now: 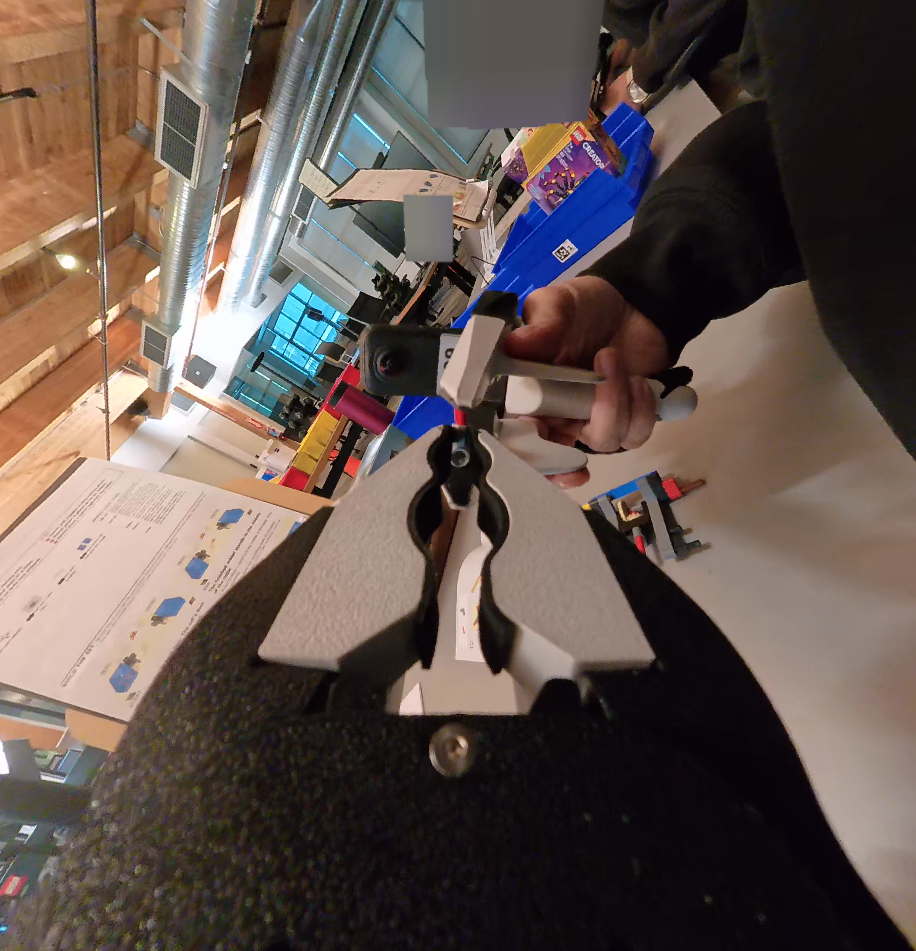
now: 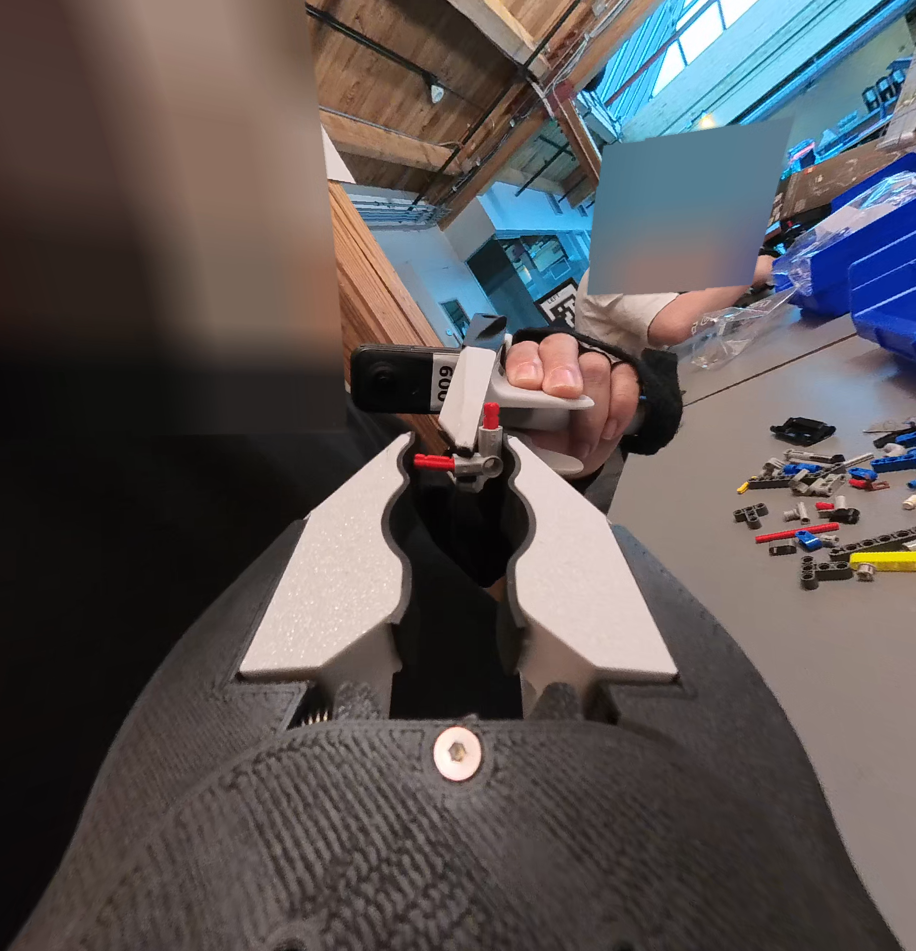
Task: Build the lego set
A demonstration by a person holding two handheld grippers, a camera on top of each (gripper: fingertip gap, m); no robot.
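Both grippers are raised above the grey table [image 2: 728, 669] and face each other tip to tip. A small lego piece [image 2: 479, 465], made of grey connectors with red pins, sits between them. My left gripper [image 1: 458, 442] is nearly closed, with the piece [image 1: 461, 456] pinched at its tips. My right gripper [image 2: 461, 441] has its jaws narrowed around the same piece, which spans the gap between them. In the left wrist view the right gripper [image 1: 463, 404] meets the piece from the far side. A partly built model [image 1: 646, 514] lies on the table.
Several loose lego parts [image 2: 831, 514] and a yellow beam [image 2: 893, 561] lie to the right. Blue bins [image 2: 883, 267] and a plastic bag [image 2: 744, 319] stand at the back, near another person. An instruction sheet [image 1: 111, 581] and a lego box [image 1: 574, 164] are also present. My left and right fingertips are right by each other.
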